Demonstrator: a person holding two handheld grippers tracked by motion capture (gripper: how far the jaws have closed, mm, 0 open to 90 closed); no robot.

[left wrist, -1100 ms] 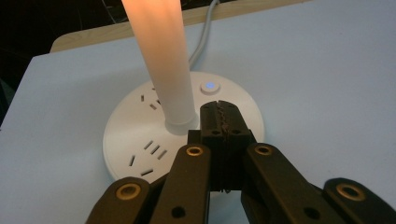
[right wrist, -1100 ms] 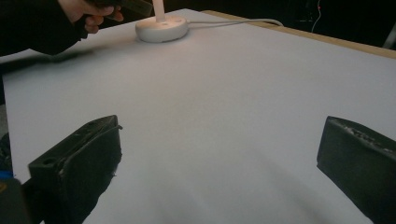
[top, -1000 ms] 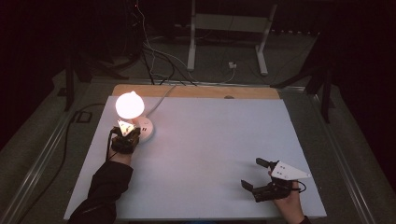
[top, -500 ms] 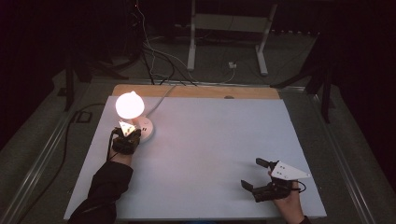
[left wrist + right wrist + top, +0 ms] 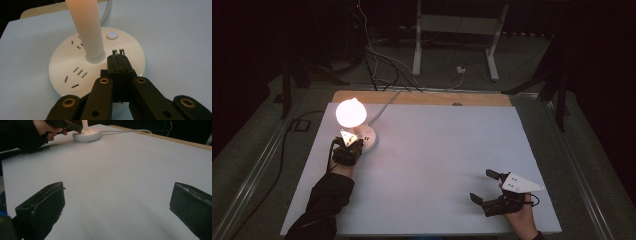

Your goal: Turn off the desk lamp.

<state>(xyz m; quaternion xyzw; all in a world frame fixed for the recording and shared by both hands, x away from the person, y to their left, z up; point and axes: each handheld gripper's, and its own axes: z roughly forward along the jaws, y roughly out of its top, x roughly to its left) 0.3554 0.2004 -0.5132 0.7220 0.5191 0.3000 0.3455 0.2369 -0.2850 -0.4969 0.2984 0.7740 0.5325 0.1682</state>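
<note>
Jaws of the left gripper [image 5: 118, 63] are clenched together, tips over the lamp base [image 5: 67, 68] beside its stem [image 5: 86, 27]. Right gripper [image 5: 486, 186] rests released on the table [image 5: 437, 150].

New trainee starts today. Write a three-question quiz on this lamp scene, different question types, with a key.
1. True or false: the lamp is lit.
2. Which tongs are shut: left tongs or right tongs?
3. The shut tips rest over the round base closest to: A) the slots beside the button B) the cord C) the table edge.

Key: 1 true; 2 left tongs; 3 A.
</note>
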